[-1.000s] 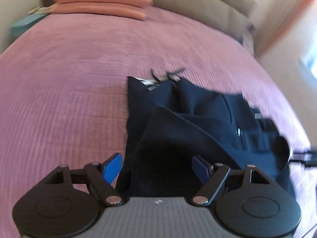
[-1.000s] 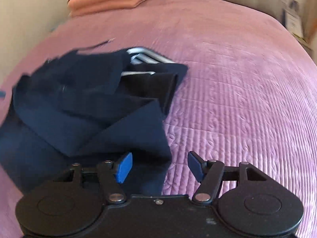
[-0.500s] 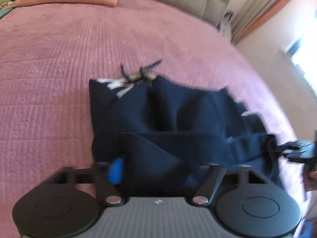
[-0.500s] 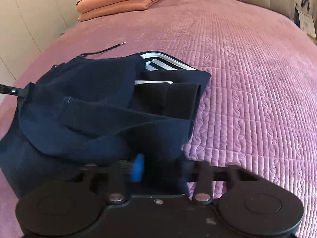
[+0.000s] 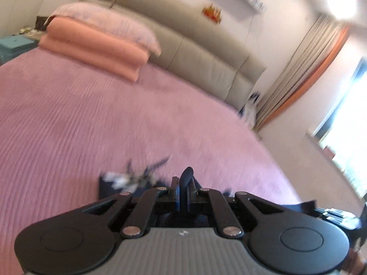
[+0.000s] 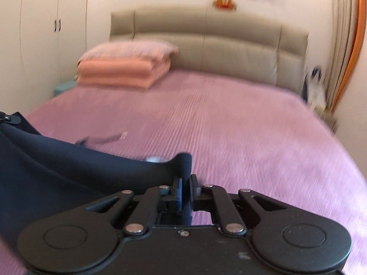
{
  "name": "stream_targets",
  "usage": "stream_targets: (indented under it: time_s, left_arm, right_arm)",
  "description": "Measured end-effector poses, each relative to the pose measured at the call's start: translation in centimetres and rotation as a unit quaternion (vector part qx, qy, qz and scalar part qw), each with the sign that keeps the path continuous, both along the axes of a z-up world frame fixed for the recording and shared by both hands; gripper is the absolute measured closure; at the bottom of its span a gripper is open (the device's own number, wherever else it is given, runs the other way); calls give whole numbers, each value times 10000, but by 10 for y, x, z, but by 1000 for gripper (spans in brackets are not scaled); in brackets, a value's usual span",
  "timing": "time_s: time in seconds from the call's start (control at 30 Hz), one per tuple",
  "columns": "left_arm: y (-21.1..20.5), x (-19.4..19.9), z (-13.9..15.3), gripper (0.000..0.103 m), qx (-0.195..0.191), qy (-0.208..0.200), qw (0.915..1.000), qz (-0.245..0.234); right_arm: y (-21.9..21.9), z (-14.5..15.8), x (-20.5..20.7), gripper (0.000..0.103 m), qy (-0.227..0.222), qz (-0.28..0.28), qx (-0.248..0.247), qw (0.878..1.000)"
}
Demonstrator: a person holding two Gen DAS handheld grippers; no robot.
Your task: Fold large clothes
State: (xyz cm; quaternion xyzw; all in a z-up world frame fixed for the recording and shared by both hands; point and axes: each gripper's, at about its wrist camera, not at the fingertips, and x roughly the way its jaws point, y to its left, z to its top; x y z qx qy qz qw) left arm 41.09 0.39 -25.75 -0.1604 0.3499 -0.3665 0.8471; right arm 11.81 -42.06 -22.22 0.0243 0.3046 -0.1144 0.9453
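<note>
On my left I see the teal bedside cabinet (image 5: 16,42) at the far corner, and next to it the folded salmon-pink blanket (image 5: 96,45) with a pale pink pillow (image 5: 107,20) on top, both at the head of the bed. The quilted pink bedspread (image 5: 114,119) runs across the whole bed, backed by the padded beige headboard (image 5: 201,52).

My left claw (image 5: 182,191) has its jaws drawn narrow, pinching a fold of the dark navy garment (image 5: 187,176); a small ridge of cloth sticks up between the blue pads. Just left of it a blurred bit of white stripe and dark drawstring (image 5: 137,174) lies on the bedspread. The garment's far edge shows again low at the right (image 5: 305,206), near the other tool, so the pinched edge spans side to side between my two hands.

From the right wrist, the garment (image 6: 68,174) hangs in a broad sheet filling the lower left, its upper edge running from the far left toward the middle, where my right claw (image 6: 186,191) is closed tight on a bunched corner. The long axis of that edge lies left to right across the bed, the rest drooping toward the bedspread (image 6: 252,137). I cannot tell how much of it is touching the bed. White wardrobe doors (image 6: 45,34) stand at the left, grey and orange curtains (image 6: 348,34) at the right.
</note>
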Motion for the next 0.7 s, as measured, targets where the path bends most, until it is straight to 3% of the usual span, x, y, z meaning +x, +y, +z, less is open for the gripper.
stream_targets:
  time_s: [0.1,0.2,0.37,0.43,0.47,0.57,0.7]
  left_arm:
    - [-18,27,12,97,-26,-346,9994,93]
    - [-48,61,-9,97,481,-400,9977,269]
    - [-79,109,-98,95,1222,460,9888,719]
    - [-78,118,-120,88,1397,836,9834,800]
    - [-73,118,-123,79,1350,931,9826,872]
    - [-54,111,-104,67,1089,669,9861,1060]
    - [-53,87,-68,67,781,339,9943,639]
  right_arm:
    - [-18,6,32,96,-311,-243,-195,9990]
    - [-41,-14,72,96,-299,-608,31,9977]
    - [-72,-91,137,96,614,-927,858,9901]
    - [-65,-100,138,95,756,-783,1011,9889]
    - [-58,-97,136,95,765,-636,1044,9896]
    - [-30,-87,134,92,839,-120,882,9925]
    - [6,-84,145,92,899,432,854,9913]
